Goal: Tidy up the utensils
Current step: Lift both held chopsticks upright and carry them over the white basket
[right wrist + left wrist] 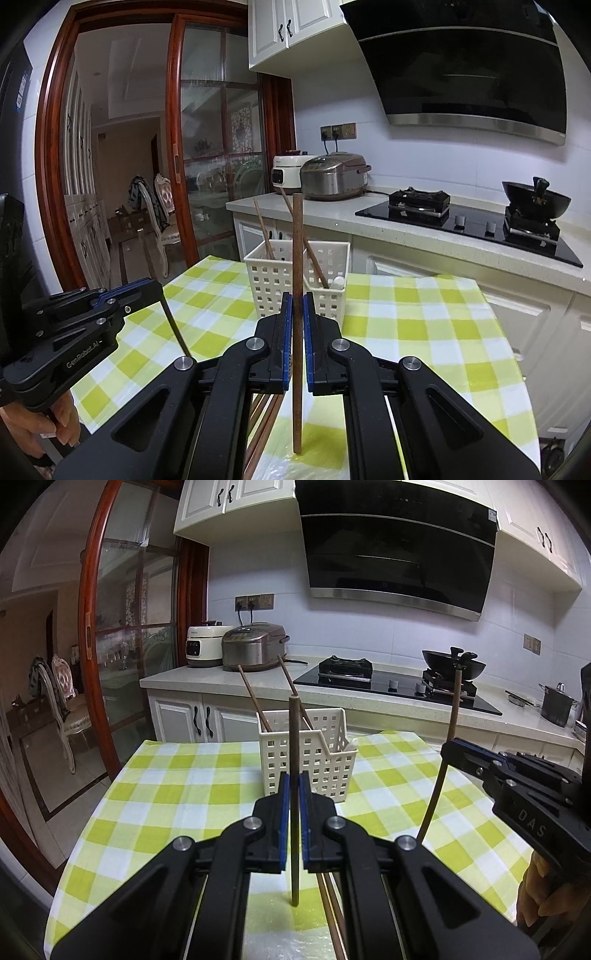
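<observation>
While both claws stood over the checked tablecloth (177,786), the left gripper (294,786) was clamped on one upright chopstick (294,738) and the right gripper (297,306) on another chopstick (297,240). Near the table's far edge, a white basket (310,760) held two chopsticks (255,701).

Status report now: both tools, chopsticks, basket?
Left tool shut on chopstick. Right tool likewise. Basket ahead holds two chopsticks. Path clear.
</observation>
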The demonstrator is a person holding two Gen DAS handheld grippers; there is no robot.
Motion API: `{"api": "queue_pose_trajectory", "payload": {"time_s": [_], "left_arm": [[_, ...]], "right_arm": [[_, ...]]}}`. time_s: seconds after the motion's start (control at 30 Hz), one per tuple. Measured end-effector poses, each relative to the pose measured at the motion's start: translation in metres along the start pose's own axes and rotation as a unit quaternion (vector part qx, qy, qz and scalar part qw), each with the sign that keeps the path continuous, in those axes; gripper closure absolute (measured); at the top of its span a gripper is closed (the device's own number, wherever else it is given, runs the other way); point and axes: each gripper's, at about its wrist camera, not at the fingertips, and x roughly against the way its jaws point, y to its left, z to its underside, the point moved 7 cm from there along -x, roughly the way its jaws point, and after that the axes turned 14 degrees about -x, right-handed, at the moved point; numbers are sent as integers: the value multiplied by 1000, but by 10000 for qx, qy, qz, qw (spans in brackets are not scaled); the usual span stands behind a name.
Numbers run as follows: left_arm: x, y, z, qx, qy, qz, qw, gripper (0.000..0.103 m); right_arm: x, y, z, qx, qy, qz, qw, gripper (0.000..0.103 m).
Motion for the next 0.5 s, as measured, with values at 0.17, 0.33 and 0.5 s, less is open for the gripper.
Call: {"api": "queue_pose_trajectory", "payload": {"time_s": [0.17, 0.33, 0.5], "left_arm": [[-5, 3, -15, -48, -32, 118, 9999, 98], [-10, 12, -47, -205, -141, 113, 9996, 98], [-17, 27, -96, -224, -301, 179, 9991, 98]], "right_arm": [[-8, -1, -25, 75, -167, 23, 9998, 97], [-23, -2, -61, 65, -307, -12, 9995, 97], [-46, -2, -105, 7, -444, -17, 9990, 97]]}}
